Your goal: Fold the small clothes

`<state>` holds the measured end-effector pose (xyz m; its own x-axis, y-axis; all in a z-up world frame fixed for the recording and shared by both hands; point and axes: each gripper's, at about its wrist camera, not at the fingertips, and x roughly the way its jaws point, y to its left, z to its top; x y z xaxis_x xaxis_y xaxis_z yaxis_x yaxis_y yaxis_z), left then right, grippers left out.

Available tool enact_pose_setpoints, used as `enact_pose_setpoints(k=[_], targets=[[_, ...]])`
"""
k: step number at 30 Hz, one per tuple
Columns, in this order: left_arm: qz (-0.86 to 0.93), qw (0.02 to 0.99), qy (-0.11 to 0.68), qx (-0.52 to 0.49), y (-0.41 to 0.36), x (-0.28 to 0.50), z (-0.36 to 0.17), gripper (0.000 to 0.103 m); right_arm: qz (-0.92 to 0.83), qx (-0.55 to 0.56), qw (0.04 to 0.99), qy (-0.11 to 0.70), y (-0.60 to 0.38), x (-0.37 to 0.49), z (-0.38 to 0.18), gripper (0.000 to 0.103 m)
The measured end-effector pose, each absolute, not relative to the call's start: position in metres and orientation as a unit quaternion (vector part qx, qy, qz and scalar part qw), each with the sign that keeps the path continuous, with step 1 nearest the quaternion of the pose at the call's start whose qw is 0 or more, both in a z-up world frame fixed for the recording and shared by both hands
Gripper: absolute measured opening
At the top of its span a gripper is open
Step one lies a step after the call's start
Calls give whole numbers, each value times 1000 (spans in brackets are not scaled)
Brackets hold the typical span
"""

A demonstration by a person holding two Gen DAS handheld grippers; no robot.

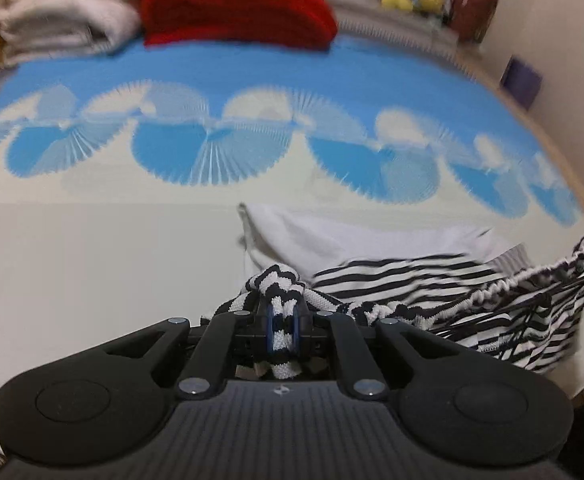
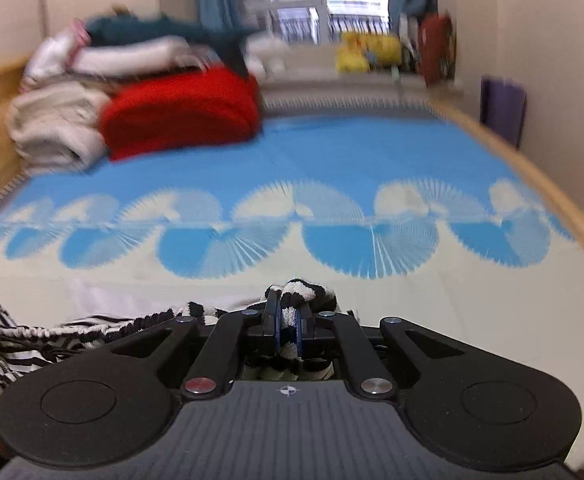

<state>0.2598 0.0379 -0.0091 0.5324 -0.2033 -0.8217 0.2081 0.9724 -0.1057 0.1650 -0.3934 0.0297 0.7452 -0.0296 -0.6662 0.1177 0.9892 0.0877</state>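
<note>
On the left, my left gripper (image 1: 283, 326) is pinching a bunched corner of the black-and-white striped garment (image 1: 431, 304), cloth packed between the narrowly parted jaws. From there the elastic waistband (image 1: 531, 280) runs off to the right, pulled into a taut, puckered line towards my other hand, while the striped body sags beneath it onto the bed (image 1: 92, 260). A white garment (image 1: 331, 236) lies flat just behind, partly covered by the stripes. On the right, my right gripper (image 2: 288, 324) is pressed together on the opposite corner of the same waistband.

I judge the fold barely started: the piece is stretched out between my two hands but not yet laid flat or doubled over, and the white piece looks unfolded too. At the far end of the bed a red folded stack (image 1: 236, 4) and pale folded cloths (image 1: 64, 8) sit apart.

The garment's long axis runs left to right across the bed, waistband uppermost.
</note>
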Motion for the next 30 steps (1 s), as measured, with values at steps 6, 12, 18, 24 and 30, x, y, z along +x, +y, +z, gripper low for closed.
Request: enact_pose_setpoints(k=[6,12,18,24,30], targets=[[-94,843,529,-25,51,295,-42,43,-62,84,871,480,-396,230,-46,12],[-89,866,487,-70,82,288,-15,56,-71,49,913,399,-394,212,-14,29],[-86,862,500,-25,82,274,-14,71,-72,-21,915,397,-400,195,-20,31],[-160,817,533,152,42,268,-47,77,-4,-83,893,442,-386,193,-39,45],[-152,831,513,152,24,297,-60,77,5,-167,881,444,-361,200,-60,49]])
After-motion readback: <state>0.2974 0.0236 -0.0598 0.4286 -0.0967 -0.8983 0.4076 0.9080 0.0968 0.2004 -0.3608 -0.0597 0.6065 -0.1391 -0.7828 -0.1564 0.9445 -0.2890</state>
